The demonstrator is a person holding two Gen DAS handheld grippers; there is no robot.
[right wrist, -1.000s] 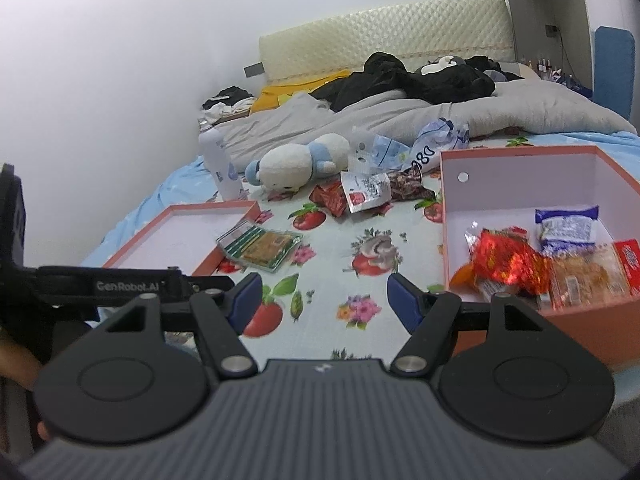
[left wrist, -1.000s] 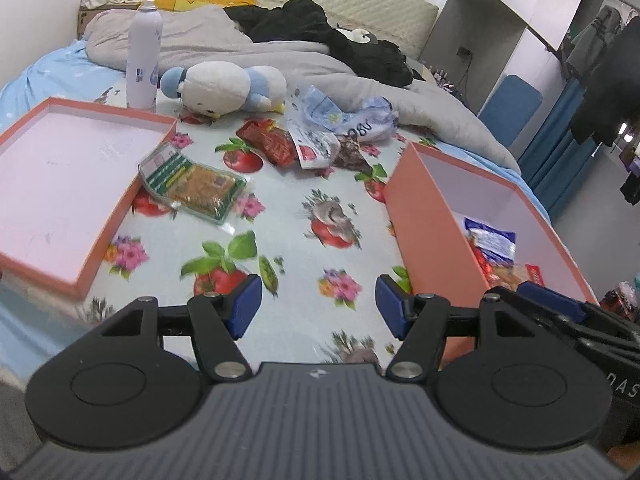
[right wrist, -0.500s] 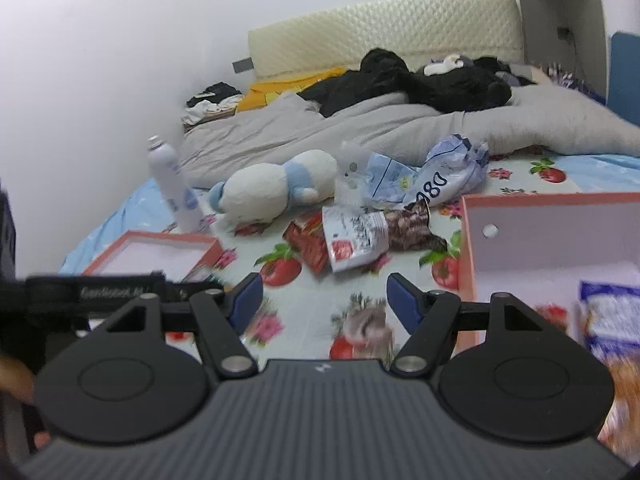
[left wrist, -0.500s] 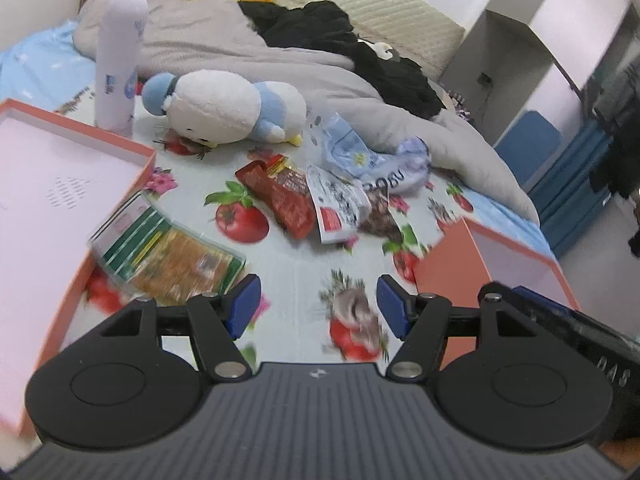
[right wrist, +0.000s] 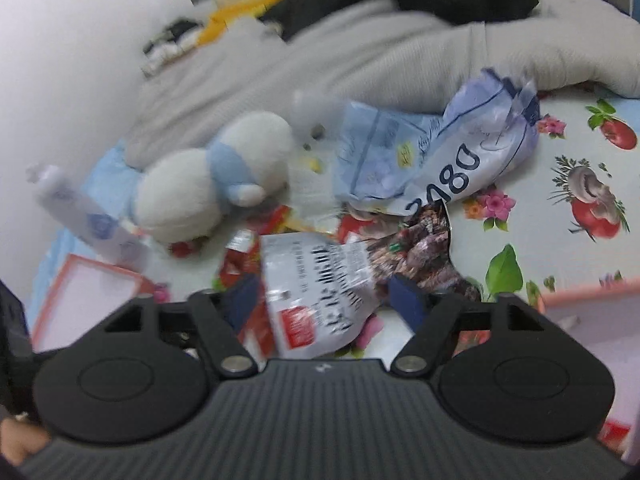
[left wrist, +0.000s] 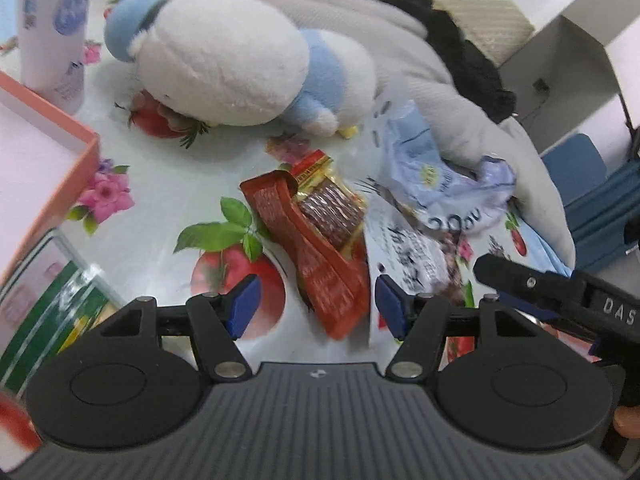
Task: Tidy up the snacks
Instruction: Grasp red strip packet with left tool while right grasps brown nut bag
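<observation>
My left gripper (left wrist: pixel 316 308) is open, its jaws standing either side of the near end of a red snack packet (left wrist: pixel 320 248) lying on the flowered sheet. A white printed snack packet (left wrist: pixel 404 252) lies just right of it. My right gripper (right wrist: pixel 324 300) is open around that white packet (right wrist: pixel 320 288), with a brown patterned packet (right wrist: pixel 424 252) beside it. A green packet (left wrist: pixel 52 320) lies at the lower left. A crumpled pale blue bag (right wrist: pixel 432 152) lies behind the snacks.
A white and blue plush toy (left wrist: pixel 236 64) and a white bottle (left wrist: pixel 52 28) stand behind the snacks. An orange box lid (left wrist: pixel 44 168) is at the left, and the orange box (right wrist: pixel 592 320) is at the right. Grey bedding (right wrist: pixel 360 52) lies beyond.
Both grippers have moved forward and down toward the snack pile. The left now straddles the red packet and the right straddles the white packet. Both stay open.
</observation>
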